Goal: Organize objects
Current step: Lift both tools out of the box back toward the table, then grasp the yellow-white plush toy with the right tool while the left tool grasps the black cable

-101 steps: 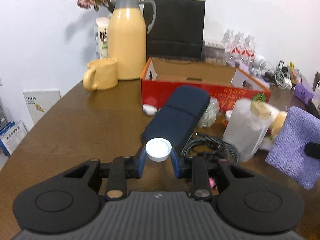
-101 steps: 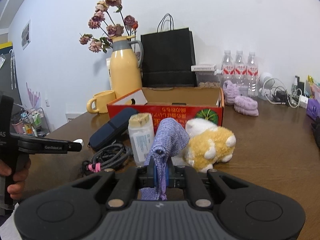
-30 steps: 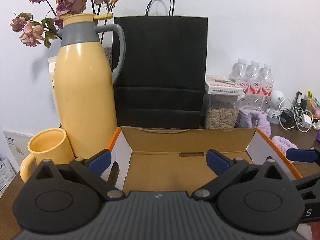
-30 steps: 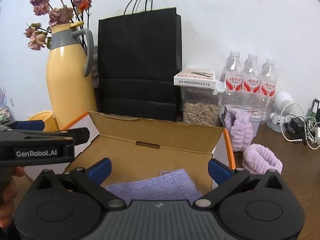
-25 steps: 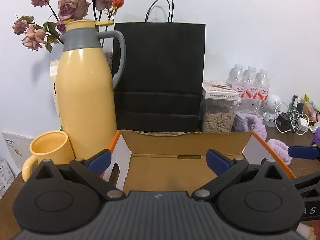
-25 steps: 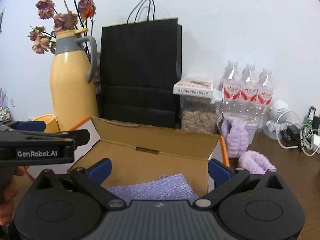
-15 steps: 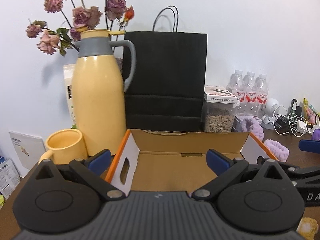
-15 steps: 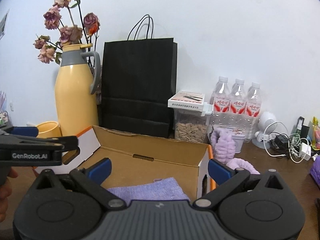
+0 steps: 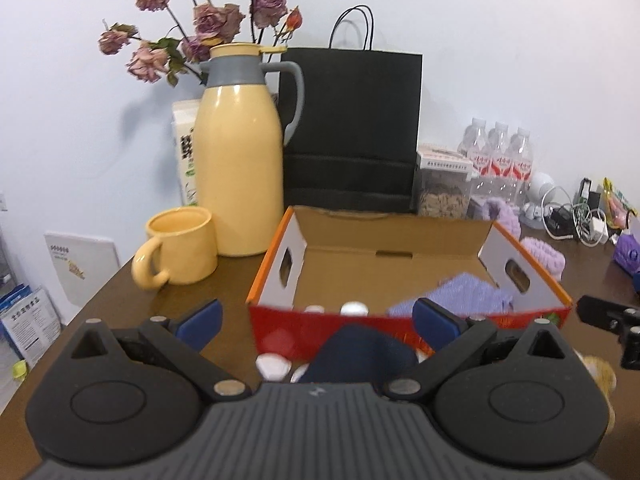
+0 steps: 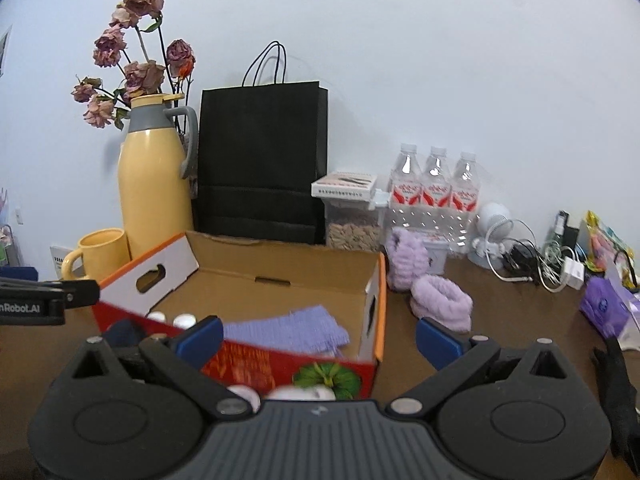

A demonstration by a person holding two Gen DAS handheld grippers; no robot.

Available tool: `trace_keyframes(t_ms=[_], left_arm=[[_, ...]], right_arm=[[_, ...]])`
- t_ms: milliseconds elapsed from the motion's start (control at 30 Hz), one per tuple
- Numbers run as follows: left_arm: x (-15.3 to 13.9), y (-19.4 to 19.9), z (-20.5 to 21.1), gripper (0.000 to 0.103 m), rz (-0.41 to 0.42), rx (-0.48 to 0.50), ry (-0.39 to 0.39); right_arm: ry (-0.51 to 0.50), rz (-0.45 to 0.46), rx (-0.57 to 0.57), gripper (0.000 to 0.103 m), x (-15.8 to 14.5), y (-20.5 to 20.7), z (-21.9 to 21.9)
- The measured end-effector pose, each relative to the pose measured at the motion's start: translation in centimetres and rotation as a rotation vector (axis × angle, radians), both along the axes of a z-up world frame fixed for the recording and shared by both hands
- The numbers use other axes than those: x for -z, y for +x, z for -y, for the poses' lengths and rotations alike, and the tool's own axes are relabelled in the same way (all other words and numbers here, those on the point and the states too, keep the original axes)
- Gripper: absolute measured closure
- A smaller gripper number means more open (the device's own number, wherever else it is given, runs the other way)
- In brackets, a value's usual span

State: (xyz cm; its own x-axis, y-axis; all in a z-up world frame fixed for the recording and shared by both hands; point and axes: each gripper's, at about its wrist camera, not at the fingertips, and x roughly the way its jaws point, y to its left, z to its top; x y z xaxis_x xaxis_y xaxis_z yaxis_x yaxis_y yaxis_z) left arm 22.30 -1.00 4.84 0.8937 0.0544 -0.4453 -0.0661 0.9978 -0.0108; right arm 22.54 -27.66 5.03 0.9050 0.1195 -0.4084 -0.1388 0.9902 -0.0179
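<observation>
An open red cardboard box [image 9: 280, 280] stands on the brown table. Inside it lie a purple cloth [image 9: 472, 296] at the right and two white caps [image 9: 354, 307] near the front wall. My left gripper [image 9: 318, 318] is open and holds nothing, just in front of the box. A dark blue case [image 9: 360, 356] and another white cap [image 9: 273, 365] lie below it. My right gripper [image 10: 319, 340] is also open with nothing in it, before the box [image 10: 280, 276] near its front right corner. From there I see the cloth [image 10: 288, 328] and the caps [image 10: 184, 320].
A yellow jug [image 9: 240, 176] with dried flowers and a yellow mug [image 9: 180, 248] stand left of the box. Behind it are a black paper bag [image 9: 352, 128], a seed container [image 10: 352, 216] and water bottles [image 10: 436, 188]. Purple fuzzy bands [image 10: 440, 300] and cables [image 10: 532, 264] lie right.
Both grippers have drawn back from the box, so its red front and contents now show. The cap and the purple cloth they held earlier now lie in the box.
</observation>
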Motion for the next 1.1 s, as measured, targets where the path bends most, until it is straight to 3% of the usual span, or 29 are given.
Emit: trace_keyframes(t_ms=[333,767,833,867,900,933,1100], left_arm=[[1.4,-4.1,-1.0,0.000,-0.040,-0.041,0.003],[3.0,-6.3,-2.0,0.000,-0.091,-0.077,-0.009],[3.1,-6.5,-2.1,0.000,-0.092,-0.078,-0.012],[3.1,-6.5,-2.2,0.000,-0.093,-0.078,-0.013],[3.1,-6.6,-2.2,0.000,-0.094,-0.079,-0.014],[3.2,-6.6,-2.2,0.000,-0.096,-0.079,-0.015],[3.3,-6.9,-1.9,0.000,-0.098,-0.073,-0.019]], right_arm=[[-0.002,-0.084,0.060,0.000,2.9,-2.8,2.2],[0.085,-0.279,0.146,0.000,7.3,0.8,2.0],[0.125,-0.287,0.141,0.005,7.8,0.9,2.3],[0.152,-0.287,0.132,0.013,7.8,0.8,2.6],[0.169,-0.290,0.129,0.029,7.9,0.8,2.8],[0.174,-0.286,0.141,0.034,7.9,0.6,2.9],[0.220,-0.241,0.142,0.039,7.7,-0.5,3.6]])
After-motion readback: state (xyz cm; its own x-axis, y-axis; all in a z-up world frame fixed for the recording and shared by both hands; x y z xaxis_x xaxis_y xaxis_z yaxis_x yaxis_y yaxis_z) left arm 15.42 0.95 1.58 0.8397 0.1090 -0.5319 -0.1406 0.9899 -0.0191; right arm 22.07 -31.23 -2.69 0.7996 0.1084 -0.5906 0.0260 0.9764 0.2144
